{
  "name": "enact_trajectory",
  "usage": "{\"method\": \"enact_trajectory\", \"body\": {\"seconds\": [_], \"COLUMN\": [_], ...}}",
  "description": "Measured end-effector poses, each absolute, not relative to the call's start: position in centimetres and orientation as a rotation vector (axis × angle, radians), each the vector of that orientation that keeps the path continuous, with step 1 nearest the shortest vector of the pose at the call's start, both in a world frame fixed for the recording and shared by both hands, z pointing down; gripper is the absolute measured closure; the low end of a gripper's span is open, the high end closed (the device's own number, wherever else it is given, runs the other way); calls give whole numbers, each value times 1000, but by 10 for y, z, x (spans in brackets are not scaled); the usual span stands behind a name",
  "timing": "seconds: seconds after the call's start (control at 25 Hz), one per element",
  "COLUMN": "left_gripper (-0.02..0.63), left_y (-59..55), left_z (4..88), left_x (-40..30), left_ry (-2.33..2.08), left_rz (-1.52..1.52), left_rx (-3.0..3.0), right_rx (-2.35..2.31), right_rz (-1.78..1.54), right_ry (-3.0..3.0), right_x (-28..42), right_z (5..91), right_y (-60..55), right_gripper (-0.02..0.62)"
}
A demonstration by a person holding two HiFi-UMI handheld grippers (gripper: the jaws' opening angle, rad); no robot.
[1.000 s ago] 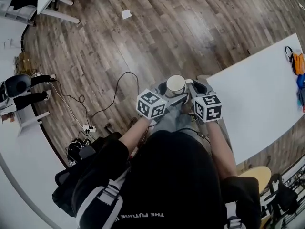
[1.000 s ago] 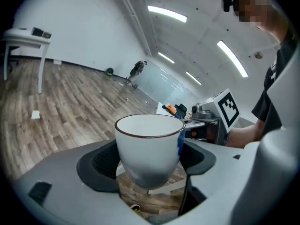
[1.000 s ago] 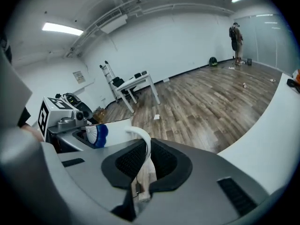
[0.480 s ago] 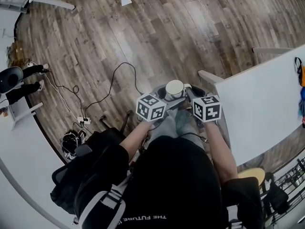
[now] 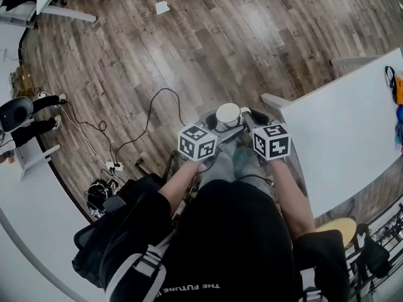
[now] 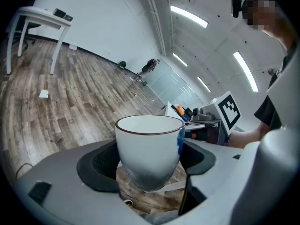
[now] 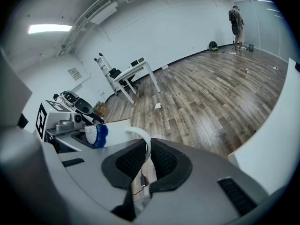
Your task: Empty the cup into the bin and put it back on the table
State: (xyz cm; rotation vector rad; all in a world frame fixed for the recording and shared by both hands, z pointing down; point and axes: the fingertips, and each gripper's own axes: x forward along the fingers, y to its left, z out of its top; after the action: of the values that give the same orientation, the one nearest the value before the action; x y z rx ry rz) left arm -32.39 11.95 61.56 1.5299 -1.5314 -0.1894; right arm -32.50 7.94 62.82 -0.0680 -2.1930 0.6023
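A white cup (image 5: 228,115) with a dark rim is held upright over the wooden floor, just left of the white table (image 5: 343,128). My left gripper (image 5: 220,128) is shut on the cup's body (image 6: 149,149), which sits between the two dark pads (image 6: 99,167). My right gripper (image 5: 246,116) is shut on the cup's white handle (image 7: 141,136). The right gripper view also shows a blue mark on the cup's side (image 7: 96,135). No bin shows in any view.
The table's corner (image 5: 272,100) lies close to my right gripper, with small coloured items (image 5: 397,87) at its far edge. A black cable (image 5: 148,128) and power strip (image 5: 114,167) lie on the floor at left. A black bag (image 5: 104,197) sits nearby.
The view has shifted a little, so the table's corner now stands slightly further right of the cup. Both grippers keep the same hold on the cup.
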Motion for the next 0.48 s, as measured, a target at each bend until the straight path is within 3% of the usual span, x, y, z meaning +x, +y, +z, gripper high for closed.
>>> {"method": "enact_trajectory", "body": {"seconds": [0.48], "left_gripper": [230], "left_y": [96], "left_z": [441], "left_x": [-330], "left_ry": [-2011], "left_rz": [96], "left_rx": [2026], "right_rx": [30], "right_rz": [189], "right_ry": [-2944], "right_x": [-333], "right_z": [436], "right_y": [54], "right_gripper": [551]}}
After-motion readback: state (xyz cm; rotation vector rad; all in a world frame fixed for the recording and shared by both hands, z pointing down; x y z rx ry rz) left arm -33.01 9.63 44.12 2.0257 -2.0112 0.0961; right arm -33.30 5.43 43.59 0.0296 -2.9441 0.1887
